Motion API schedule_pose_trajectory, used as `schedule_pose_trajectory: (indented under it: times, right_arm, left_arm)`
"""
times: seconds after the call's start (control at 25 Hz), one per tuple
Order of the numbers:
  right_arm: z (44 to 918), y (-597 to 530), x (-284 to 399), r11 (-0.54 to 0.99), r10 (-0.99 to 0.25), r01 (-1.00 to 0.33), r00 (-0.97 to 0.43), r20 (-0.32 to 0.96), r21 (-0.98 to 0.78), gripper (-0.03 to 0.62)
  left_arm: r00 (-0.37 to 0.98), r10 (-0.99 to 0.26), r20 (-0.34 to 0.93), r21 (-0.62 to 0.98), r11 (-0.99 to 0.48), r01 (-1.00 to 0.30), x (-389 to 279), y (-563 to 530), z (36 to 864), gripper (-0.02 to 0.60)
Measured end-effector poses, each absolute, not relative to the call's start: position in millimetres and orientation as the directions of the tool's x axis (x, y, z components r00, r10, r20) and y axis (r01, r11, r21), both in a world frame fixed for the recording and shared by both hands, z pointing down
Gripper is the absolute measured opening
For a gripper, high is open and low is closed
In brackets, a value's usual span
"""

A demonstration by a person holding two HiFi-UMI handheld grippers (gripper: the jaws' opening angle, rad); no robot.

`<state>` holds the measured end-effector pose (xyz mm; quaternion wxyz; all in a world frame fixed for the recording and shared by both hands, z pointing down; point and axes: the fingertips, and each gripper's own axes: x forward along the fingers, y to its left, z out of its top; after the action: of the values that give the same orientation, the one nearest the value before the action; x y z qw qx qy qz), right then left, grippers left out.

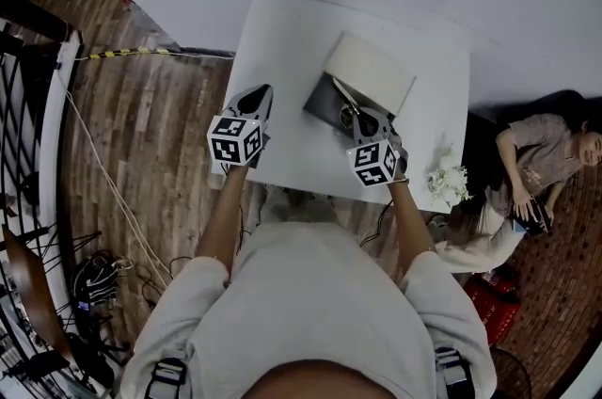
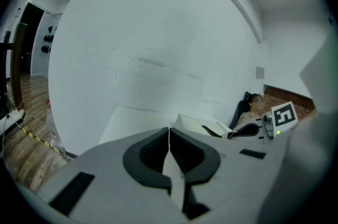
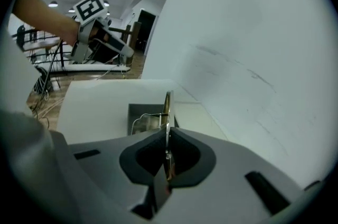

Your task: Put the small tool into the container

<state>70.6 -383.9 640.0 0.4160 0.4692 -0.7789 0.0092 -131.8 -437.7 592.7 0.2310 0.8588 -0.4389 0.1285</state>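
Small tool (image 3: 167,104) pinched in right gripper (image 3: 167,133) jaws at container (image 3: 136,110); metal bits (image 3: 149,121) inside, perhaps. Left gripper (image 2: 169,136) jaws together.

The worktop (image 1: 282,49) is bare on the left; the container (image 1: 324,103) and its open lid (image 1: 369,72) fill the far right.

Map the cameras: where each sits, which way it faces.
Head view: on the person's head, looking steeply down at the table and open box; both forearms, left tongs and right tongs show.
Left gripper view: on the left tongs, facing wall and table; its shut, empty jaws show.
Right gripper view: on the right tongs, facing the box; jaws shut on the tool.
Shared: each gripper view sees the other tongs; all see the table.
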Motion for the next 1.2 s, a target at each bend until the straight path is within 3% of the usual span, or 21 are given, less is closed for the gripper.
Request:
schedule_pose_trajectory:
  times: [0.4, 1.2]
  right_arm:
    - [681, -392, 64, 0.702, -0.664, -0.442, -0.121, 0.738, 0.559, 0.0]
    - [720, -407, 64, 0.723, -0.651, -0.318, -0.016, 0.759, 0.614, 0.0]
  left_arm:
    - [0.573, -0.699, 0.428, 0.291, -0.494, -0.819, -139, -436, 599, 0.012]
    - [0.547, -0.711, 0.443, 0.29, -0.464, -0.837, -155, -433, 603, 0.012]
